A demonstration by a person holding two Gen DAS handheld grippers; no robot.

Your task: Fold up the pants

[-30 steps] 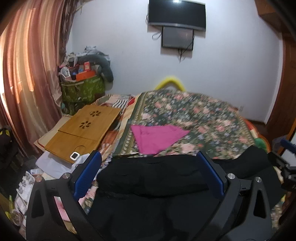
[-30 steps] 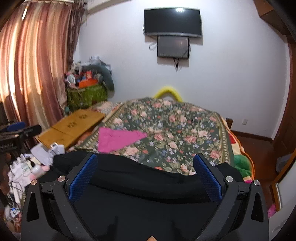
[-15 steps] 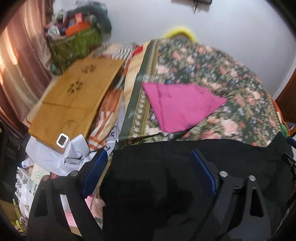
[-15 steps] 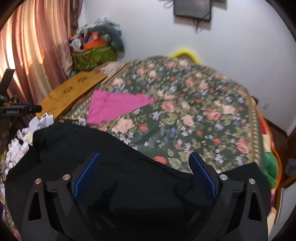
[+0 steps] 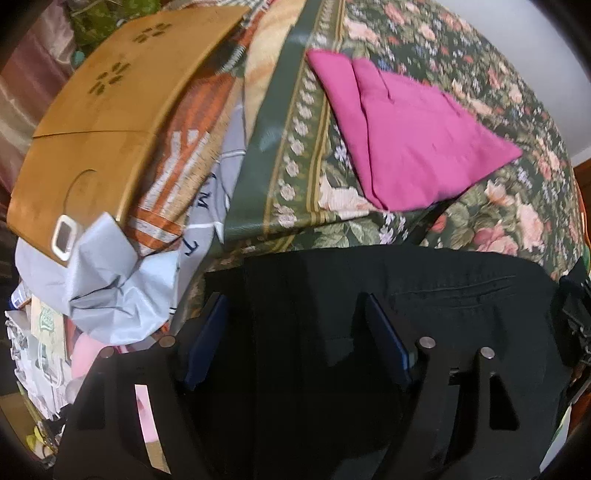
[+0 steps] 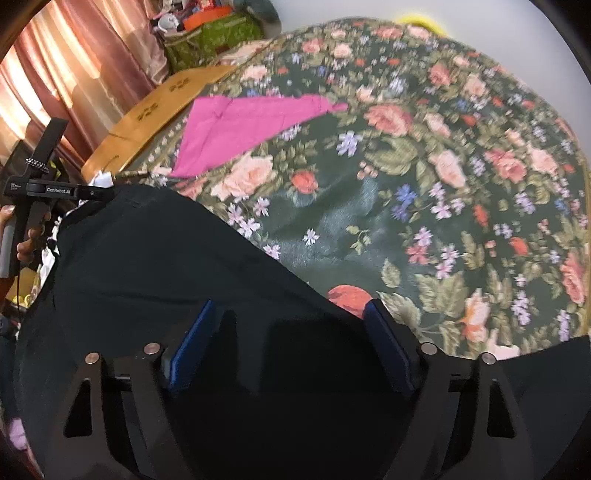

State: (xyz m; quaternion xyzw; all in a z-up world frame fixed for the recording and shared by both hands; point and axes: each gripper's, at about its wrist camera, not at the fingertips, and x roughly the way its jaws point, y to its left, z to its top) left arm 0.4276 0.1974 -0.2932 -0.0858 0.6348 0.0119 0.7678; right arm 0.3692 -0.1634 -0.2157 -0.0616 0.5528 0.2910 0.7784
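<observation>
Folding looks barely begun: black pants [image 5: 424, 295] lie spread across the near edge of the flowered bed [image 6: 424, 206], while left gripper [image 5: 295, 328] and right gripper [image 6: 291, 332] hover over the cloth, jaws closing, pinching nothing yet.

Light: dim indoor, glow through curtain [image 6: 74, 74]
Blur: bedspread [image 6: 443, 184] smeared
Edges: fisheye bending, dark corners

My bedroom, bed in front of me

Flowered bedspread [image 6: 424, 177] covers the bed; a wooden tray table [image 5: 110, 107] lies beside it, sunlit pink curtains [image 6: 74, 74] beyond, white wall [image 6: 498, 33] behind.
</observation>
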